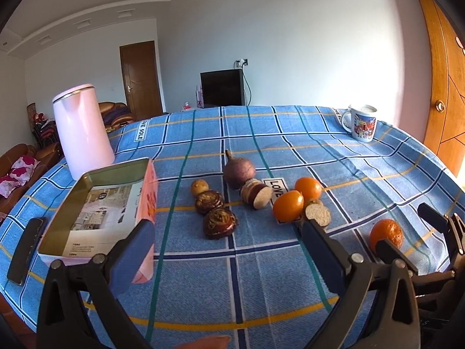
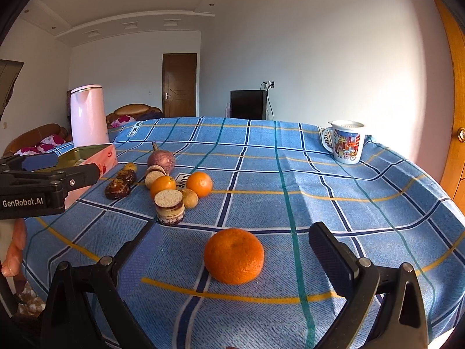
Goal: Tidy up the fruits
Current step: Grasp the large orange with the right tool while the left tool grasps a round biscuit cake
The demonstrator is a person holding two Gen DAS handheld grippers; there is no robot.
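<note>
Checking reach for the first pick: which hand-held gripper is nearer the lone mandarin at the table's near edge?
Right. The right hand-held gripper is open with the mandarin between its fingers. The left hand-held gripper is open farther left, by the tin box.

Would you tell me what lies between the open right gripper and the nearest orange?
Nothing: in the right wrist view, only bare blue checked tablecloth separates the right gripper from the orange, which sits just ahead of its open fingers.
</note>
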